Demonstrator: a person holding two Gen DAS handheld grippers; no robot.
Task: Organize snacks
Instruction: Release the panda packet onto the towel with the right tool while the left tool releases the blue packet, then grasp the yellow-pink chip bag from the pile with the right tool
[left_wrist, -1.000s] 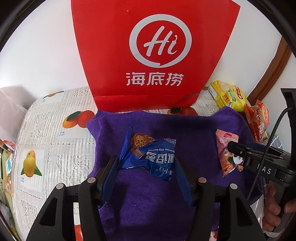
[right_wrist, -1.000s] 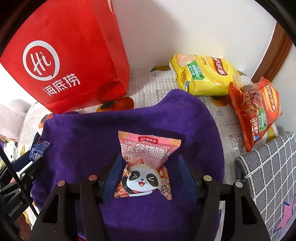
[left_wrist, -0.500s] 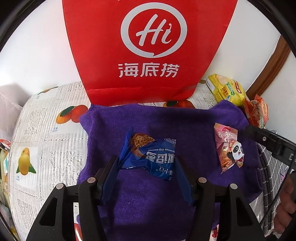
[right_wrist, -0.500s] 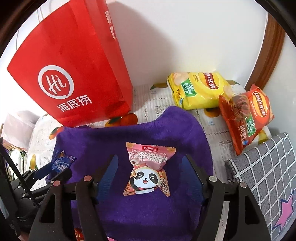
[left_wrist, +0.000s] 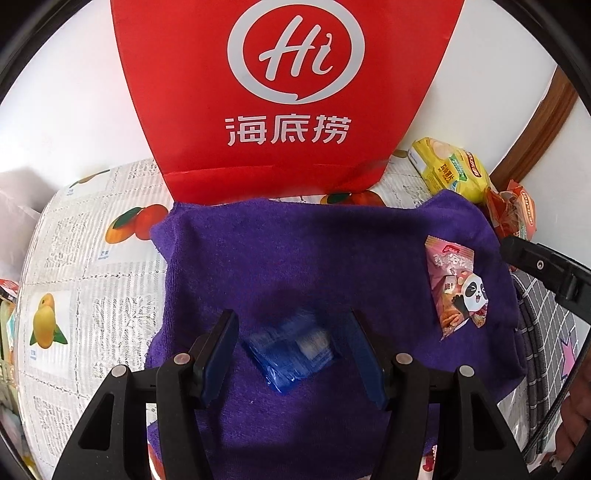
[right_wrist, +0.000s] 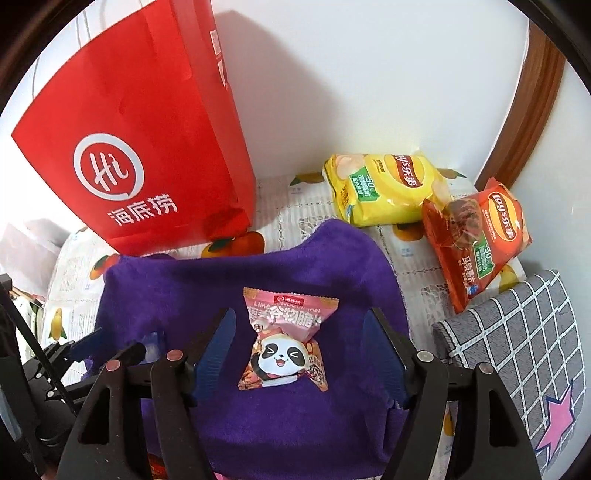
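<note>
In the left wrist view, the blue snack packet lies blurred on the purple towel, low in the centre of the frame, between the left gripper fingers; they stand apart and clear of it, gripping nothing. In the right wrist view, the pink panda packet, crimped at top and bottom, rests flat on the towel at centre frame. The right gripper stands wide around it, pads not touching. The red paper bag stands upper left.

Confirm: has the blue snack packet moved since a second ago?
Yes. The blue snack packet has left the left gripper pads and now lies blurred on the purple towel, clear of both fingers.
</note>
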